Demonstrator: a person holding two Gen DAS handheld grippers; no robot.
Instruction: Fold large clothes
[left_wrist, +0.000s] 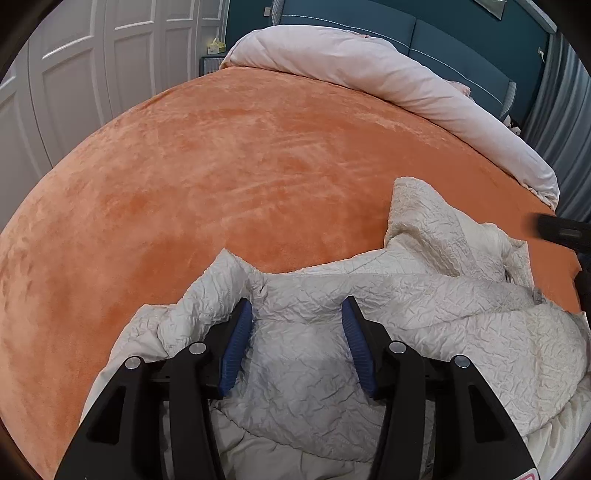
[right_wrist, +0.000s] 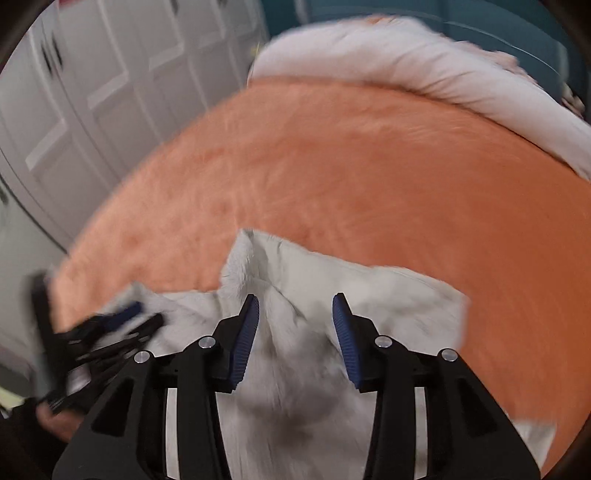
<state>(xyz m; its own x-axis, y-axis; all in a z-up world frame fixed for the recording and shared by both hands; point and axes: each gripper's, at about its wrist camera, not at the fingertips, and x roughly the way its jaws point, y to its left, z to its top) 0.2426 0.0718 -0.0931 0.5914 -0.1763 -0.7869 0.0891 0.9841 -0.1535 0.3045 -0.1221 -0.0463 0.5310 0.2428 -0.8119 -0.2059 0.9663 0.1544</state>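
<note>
We are looking down on a cream quilted jacket (left_wrist: 388, 306), its crinkled, puckered fabric lying heaped in soft folds at the near edge of the bed, toward its right corner. Our left gripper (left_wrist: 297, 314) is hovering over the rumpled middle, jaws spread wide with ribbed blue pads (left_wrist: 236, 347) clasping nothing. Our right gripper (right_wrist: 295, 312) is hanging over the same cloth, jaws equally wide, its view blurred. An orange plush blanket (left_wrist: 229, 166) is covering the bed; a pale pink duvet (left_wrist: 369, 74) is lying rolled along the far edge. White panelled wardrobe doors (left_wrist: 92, 74) are standing to the left.
</note>
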